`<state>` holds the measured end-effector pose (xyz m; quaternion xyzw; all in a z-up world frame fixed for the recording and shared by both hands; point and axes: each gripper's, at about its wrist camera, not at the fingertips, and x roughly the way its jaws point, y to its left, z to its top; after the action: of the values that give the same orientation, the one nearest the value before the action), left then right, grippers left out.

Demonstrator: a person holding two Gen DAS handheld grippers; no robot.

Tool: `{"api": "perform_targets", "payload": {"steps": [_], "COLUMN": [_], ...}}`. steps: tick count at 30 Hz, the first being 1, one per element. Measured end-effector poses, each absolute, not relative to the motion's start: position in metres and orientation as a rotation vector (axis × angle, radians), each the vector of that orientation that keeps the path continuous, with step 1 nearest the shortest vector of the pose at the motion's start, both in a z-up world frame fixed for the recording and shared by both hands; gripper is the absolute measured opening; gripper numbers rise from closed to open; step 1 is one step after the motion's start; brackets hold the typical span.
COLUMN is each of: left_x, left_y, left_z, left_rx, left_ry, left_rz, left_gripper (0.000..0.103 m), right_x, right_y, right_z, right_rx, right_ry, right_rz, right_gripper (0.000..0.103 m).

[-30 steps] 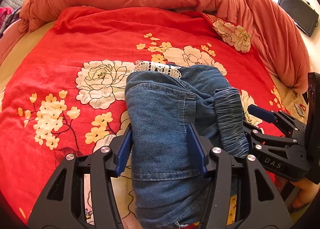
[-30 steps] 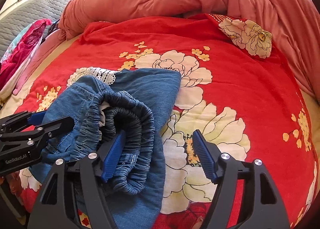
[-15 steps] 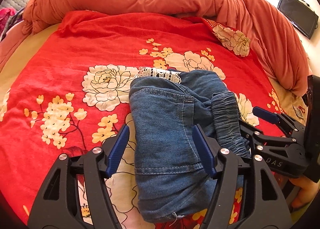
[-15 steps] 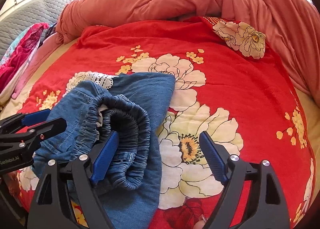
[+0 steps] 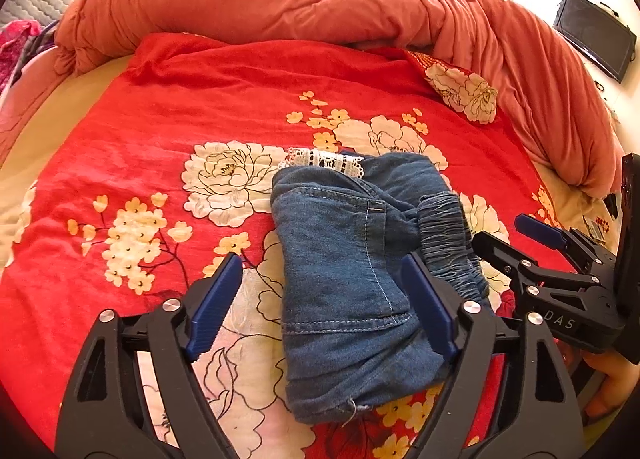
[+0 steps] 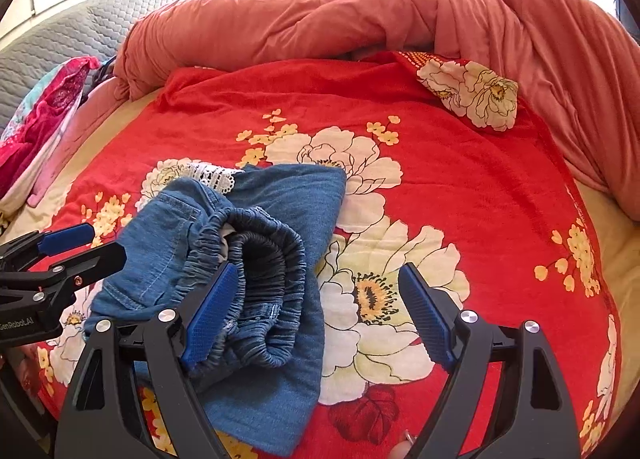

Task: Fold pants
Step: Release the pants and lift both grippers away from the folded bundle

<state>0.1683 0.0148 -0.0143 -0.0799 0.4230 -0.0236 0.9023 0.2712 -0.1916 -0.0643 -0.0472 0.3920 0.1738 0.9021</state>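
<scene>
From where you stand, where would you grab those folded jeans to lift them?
Probably the gathered elastic waistband, approached from the near edge by the right gripper. It bulges up in a thick roll on the denim pants, offering something to pinch, while the rest lies flat against the red floral blanket.

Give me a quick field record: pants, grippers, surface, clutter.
pants: denim pants, folded into a compact bundle, elastic waistband on its right side, lace trim at far edge
left gripper: jaws opening, astride the bundle, pads off it
right gripper: open, holding nothing
surface: red floral bedspread
clutter: orange duvet heaped behind
</scene>
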Motion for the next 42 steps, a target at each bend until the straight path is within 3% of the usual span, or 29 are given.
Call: {"api": "perform_targets", "payload": {"steps": [8,9,10,11,31,42], "left_x": [0.154,0.152,0.150,0.147,0.096,0.060], "left_y": [0.014,0.014,0.014,0.014,0.010,0.004], "left_z": [0.002,0.004,0.006,0.008,0.038,0.038], "left_rx": [-0.160,-0.159,-0.158,-0.158,-0.146,-0.137], "left_ry": [0.847,0.842,0.839,0.834,0.754,0.745], "left_rz": [-0.046,-0.044,-0.042,-0.043,-0.024,-0.023], "left_gripper": [0.084,0.086,0.086,0.088,0.094,0.094], "right_x": [0.257,0.256,0.253,0.252,0.194,0.159], "right_y": [-0.198,-0.198,-0.199,-0.200,-0.217,-0.222], "right_z": [-0.050,-0.049,-0.046,-0.045,0.000,-0.003], "right_rx": [-0.085,-0.085,-0.083,-0.079,-0.057,-0.069], "right_ry": [0.779,0.776,0.771,0.766,0.635,0.621], "right_rz": [0.355,0.355,0.356,0.357,0.385,0.400], "right_gripper": [0.081,0.083,0.097,0.098,0.098,0.098]}}
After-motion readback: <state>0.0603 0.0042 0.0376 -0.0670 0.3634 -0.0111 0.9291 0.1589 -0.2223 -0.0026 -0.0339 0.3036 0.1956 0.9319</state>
